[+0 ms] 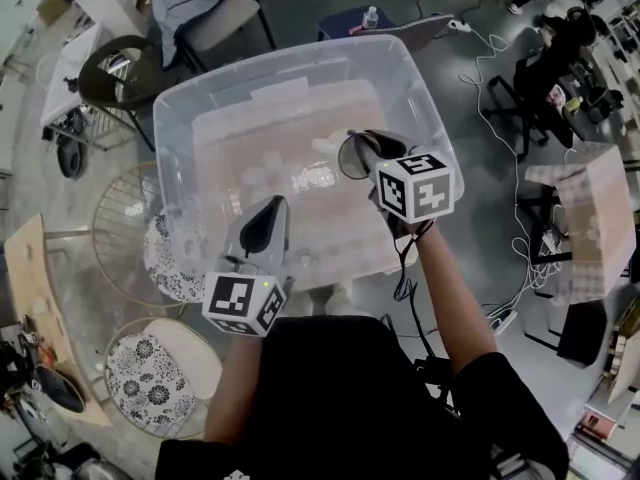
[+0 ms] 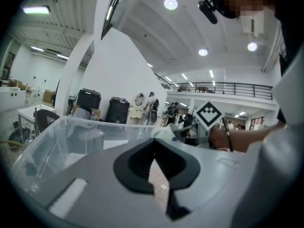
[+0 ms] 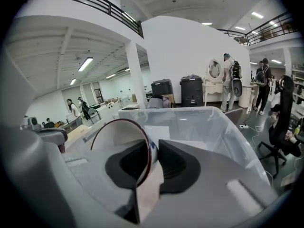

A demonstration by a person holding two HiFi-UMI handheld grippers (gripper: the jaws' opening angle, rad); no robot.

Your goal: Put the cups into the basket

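The cup (image 3: 116, 137), white with a dark red rim, was pinched by its wall in my right gripper (image 3: 151, 152). It was tipped on its side and hung over the middle of the clear basket (image 3: 204, 127). I judged the cleanest finish was to sink it well below the basket's rim, roll it mouth-up, and only then part the jaws, so that it dropped a short way and did not bounce. My left gripper (image 2: 153, 156) hovered by the near wall with its jaws together on nothing; I meant to hold it clear of the right one's path.

Right tool (image 1: 366, 150) with cup (image 1: 349, 158) over basket (image 1: 300, 58)
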